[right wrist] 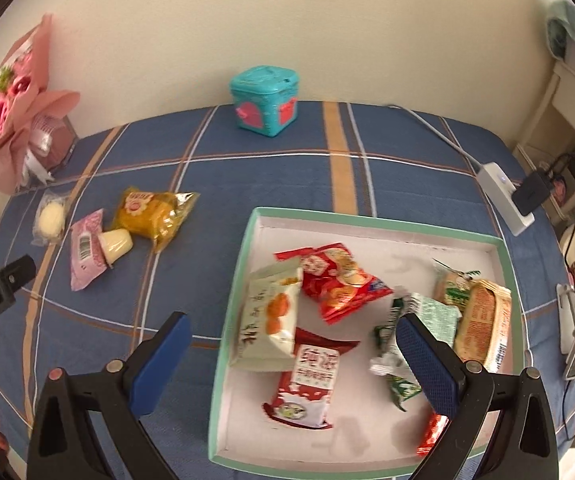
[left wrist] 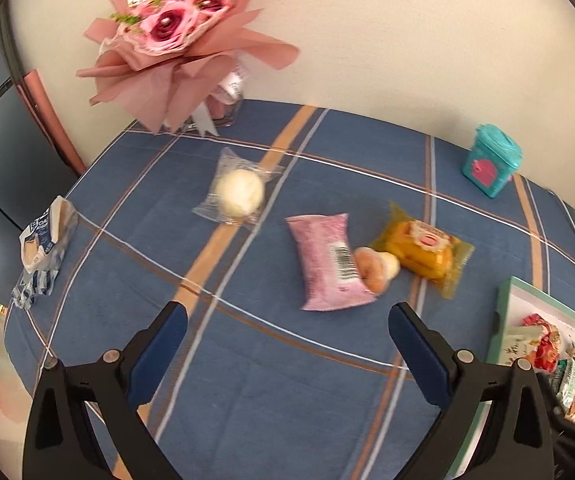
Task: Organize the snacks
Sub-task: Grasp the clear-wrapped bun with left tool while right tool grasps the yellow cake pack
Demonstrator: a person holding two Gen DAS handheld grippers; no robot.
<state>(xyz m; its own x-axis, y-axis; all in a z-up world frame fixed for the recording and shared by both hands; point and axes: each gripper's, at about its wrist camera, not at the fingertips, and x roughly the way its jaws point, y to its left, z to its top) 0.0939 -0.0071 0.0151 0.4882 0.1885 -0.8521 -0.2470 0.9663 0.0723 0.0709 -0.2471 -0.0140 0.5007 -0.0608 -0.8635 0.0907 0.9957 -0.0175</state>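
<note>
- Snacks, loose: pink packet (left wrist: 329,264), jelly cup (left wrist: 379,268), yellow packet (left wrist: 427,252), clear-wrapped bun (left wrist: 239,192), on blue plaid surface (left wrist: 287,380) beyond left gripper (left wrist: 287,340), fingers apart, empty.
- Right gripper (right wrist: 293,354): fingers apart, empty, over green-rimmed tray (right wrist: 367,222) holding several packets.
- Teal tin (right wrist: 265,100) near wall.

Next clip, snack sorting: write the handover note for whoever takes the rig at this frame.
Left gripper: open, empty, hovering over the tablecloth.
Right gripper: open, empty, above the green-rimmed box.
Done: several packets already lie in the box.
Left: clear-wrapped white bun, pink packet, small jelly cup touching it, yellow packet, all on the cloth. A blue-white packet sits at the table's left edge.
</note>
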